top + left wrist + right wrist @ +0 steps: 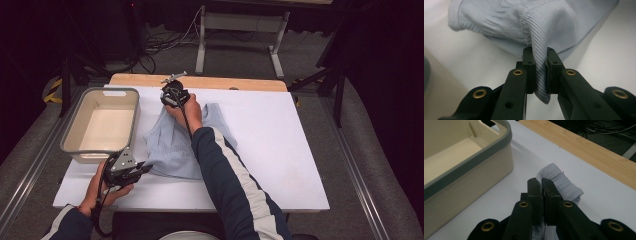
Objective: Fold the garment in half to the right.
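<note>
Two grips hold the pale blue ribbed knit garment point(172, 145) right now, one at each end. The left gripper point(141, 169) has its jaws pressed onto a fold of the ribbed hem at the near edge, with a tongue of cloth hanging through between the pads. The right gripper point(172, 95) pinches a ribbed strap or neckline band at the far end. Most of the garment lies rumpled on the white tabletop point(280, 150), just beside the cream plastic bin with the grey rim point(82, 152), which looks empty.

The step in hand appears to be lifting the garment by both ends, perhaps to spread it or carry it to the bin; which of the two I cannot say from the bunched cloth. To do it well, both hands should rise together and level, so the fabric drapes evenly instead of twisting. Pull the ends gently apart to take out slack, but not hard, since each pinch holds only a narrow bite of stretchy knit that could slide out. Keep the hanging middle above the bin's rim if moving that way.
</note>
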`<state>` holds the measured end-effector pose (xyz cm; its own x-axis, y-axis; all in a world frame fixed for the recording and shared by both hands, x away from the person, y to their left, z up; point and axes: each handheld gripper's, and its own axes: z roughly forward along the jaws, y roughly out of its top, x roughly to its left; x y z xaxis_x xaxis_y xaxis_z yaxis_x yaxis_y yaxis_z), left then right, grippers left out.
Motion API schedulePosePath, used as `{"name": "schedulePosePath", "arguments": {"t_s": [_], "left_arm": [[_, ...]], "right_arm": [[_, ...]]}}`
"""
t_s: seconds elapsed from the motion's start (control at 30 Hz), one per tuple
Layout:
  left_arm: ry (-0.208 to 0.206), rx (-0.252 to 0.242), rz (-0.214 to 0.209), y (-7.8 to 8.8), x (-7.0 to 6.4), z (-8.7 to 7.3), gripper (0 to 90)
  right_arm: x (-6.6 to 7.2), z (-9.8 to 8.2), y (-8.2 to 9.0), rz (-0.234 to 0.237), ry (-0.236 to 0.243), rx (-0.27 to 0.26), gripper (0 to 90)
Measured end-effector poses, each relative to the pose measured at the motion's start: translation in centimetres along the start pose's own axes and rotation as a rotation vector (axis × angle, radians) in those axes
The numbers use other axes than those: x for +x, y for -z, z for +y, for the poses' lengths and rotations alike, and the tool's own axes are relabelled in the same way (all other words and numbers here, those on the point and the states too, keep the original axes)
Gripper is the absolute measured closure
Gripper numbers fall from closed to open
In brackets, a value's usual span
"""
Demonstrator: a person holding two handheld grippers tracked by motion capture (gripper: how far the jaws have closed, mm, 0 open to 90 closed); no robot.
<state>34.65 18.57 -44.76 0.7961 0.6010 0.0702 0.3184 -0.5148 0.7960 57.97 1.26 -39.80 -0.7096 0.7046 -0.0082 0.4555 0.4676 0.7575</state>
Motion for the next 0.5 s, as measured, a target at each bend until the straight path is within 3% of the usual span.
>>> {"name": "schedulePosePath", "arguments": {"t_s": [0.23,0.5], "left_arm": [[-0.062,-0.033,-0.022,-0.2,-0.9,2.9,81.1],[-0.137,-0.053,-0.059,-1.6,-2.5,5.8,80.9]], "right_arm": [[-0.7,0.4,2.1,0.021,-0.001,-0.036,86.3],[-2.0,0.1,4.7,0.020,0.001,-0.085,86.2]]}}
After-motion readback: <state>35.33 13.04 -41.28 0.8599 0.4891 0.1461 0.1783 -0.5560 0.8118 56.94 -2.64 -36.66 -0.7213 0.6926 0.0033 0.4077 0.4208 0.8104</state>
